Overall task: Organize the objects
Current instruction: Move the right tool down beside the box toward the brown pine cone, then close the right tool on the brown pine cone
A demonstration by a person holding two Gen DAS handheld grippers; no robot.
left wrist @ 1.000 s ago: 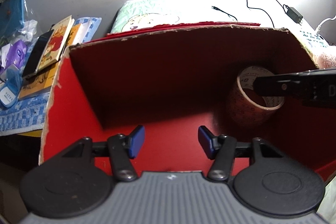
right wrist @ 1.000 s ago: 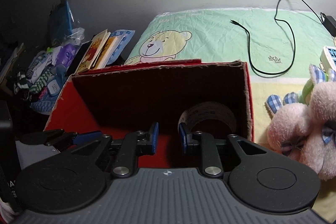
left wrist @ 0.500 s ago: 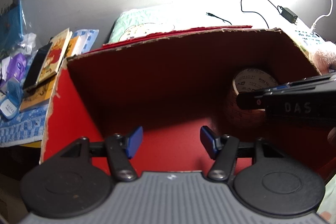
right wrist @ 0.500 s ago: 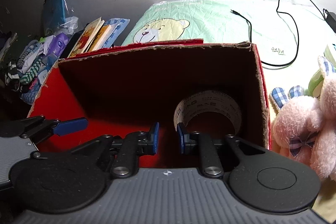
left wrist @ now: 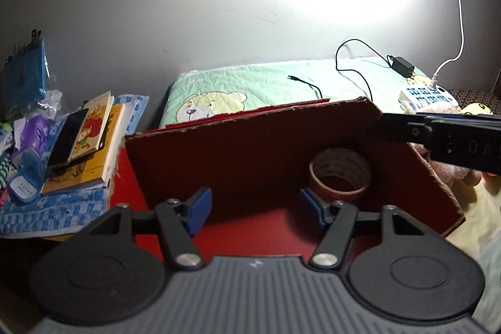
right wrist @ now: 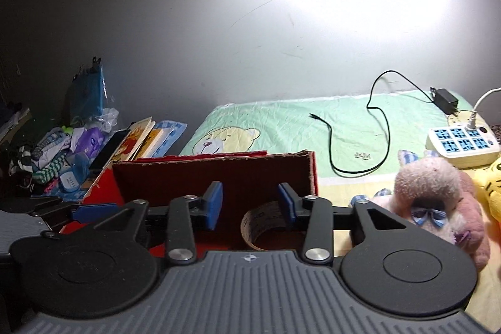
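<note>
While tape roll [left wrist: 339, 174] hugs box [left wrist: 250, 146] right wall, floor leftward bare.

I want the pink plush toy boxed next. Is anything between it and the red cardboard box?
Only the box's own right wall separates the pink plush toy from the inside; it must be lifted over. The tape roll already occupies that corner.

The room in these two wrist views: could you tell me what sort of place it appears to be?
Most likely a bedroom at home. A bed sheet with a cartoon bear lies against a plain wall, plush toys sit on it beside a power strip, and books and clothes are piled nearby.
</note>
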